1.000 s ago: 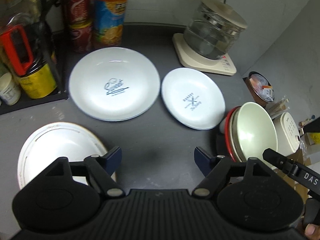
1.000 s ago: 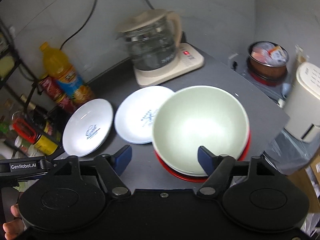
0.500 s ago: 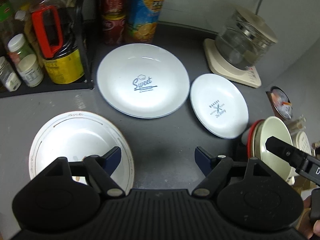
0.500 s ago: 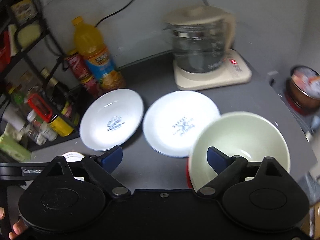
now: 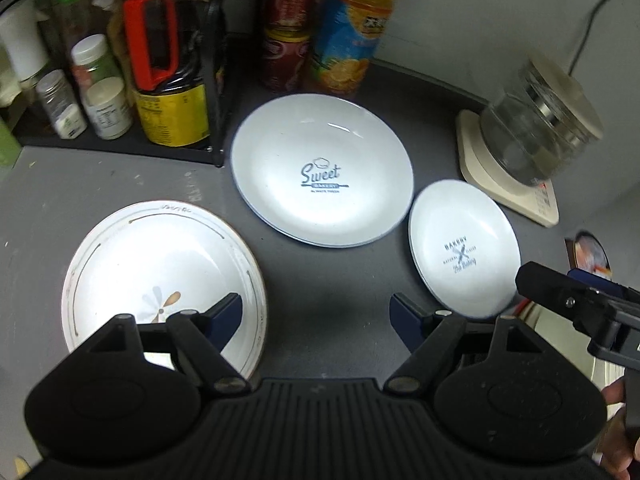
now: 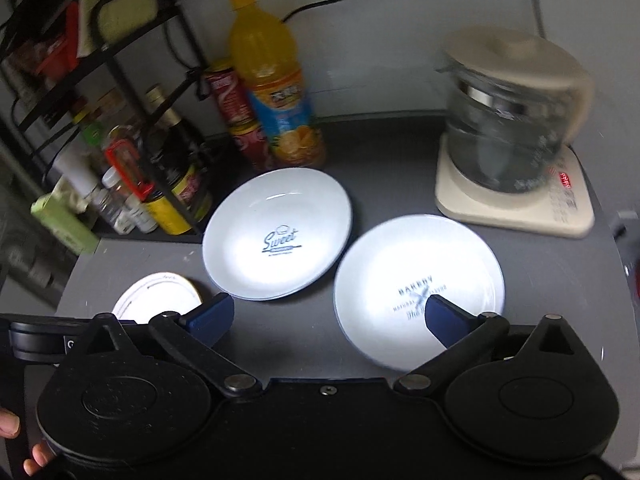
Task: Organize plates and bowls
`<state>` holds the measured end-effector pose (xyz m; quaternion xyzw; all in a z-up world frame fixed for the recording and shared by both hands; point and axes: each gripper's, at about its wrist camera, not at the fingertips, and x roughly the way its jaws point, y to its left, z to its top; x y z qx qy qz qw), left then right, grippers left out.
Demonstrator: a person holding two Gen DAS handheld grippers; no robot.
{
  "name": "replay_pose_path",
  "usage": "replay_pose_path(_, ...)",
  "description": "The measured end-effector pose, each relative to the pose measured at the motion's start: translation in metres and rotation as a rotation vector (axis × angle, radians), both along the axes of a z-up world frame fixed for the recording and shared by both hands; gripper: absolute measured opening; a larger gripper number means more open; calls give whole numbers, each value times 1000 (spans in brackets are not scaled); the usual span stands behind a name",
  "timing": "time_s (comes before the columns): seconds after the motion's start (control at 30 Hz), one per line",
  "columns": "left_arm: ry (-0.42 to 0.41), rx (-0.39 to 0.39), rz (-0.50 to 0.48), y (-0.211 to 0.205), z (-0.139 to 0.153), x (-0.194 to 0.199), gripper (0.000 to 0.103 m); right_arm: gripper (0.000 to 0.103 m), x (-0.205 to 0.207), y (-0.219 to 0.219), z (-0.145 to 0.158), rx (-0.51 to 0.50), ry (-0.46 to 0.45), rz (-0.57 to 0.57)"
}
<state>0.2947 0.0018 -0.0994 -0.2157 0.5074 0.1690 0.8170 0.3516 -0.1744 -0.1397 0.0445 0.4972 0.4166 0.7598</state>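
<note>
Hovering above the grey bench [image 5: 60, 184], both tools carry nothing. The left hand-held gripper [image 5: 316, 316] hangs with its jaws spread, one blue pad over the near rim of the gold-trimmed plate [image 5: 160, 280]. The right hand-held gripper [image 6: 328, 316] is opening wider, nothing between its jaws, its right pad above the small "Bakery" plate [image 6: 418, 288]. The larger "Sweet" plate [image 6: 276, 236] lies just beside that one, their rims nearly meeting.

My worry is the crowding. A pad sliding under the small plate's rim could nudge it into the "Sweet" plate, or shove it toward the glass kettle [image 6: 512, 120] on its cream base. These glazed rims look slippery and shallow; a pinch taken too near the edge might let the plate tilt and clatter back down. The orange juice bottle [image 6: 272, 80] and cans stand close behind.
</note>
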Motion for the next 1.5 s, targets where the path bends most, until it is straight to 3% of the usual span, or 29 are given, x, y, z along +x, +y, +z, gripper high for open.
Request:
replay_pose_path(0.57,21,-13,350,-8,-2,-43,79,103,10,39,-2,-13,-88,359)
replay_pose_path(0.9,34,-44,457,-2,-11,-64,79,103,1,60,-9,-29,-100,436)
replay_pose_path(1.23,-4,-50,440,24,-17,-52,78,101,8,82,-19,-59,-128,367)
replay_pose_path(1.5,-31,-50,366,54,-26,-14,74,83,33,98,-36,-100,-92,232)
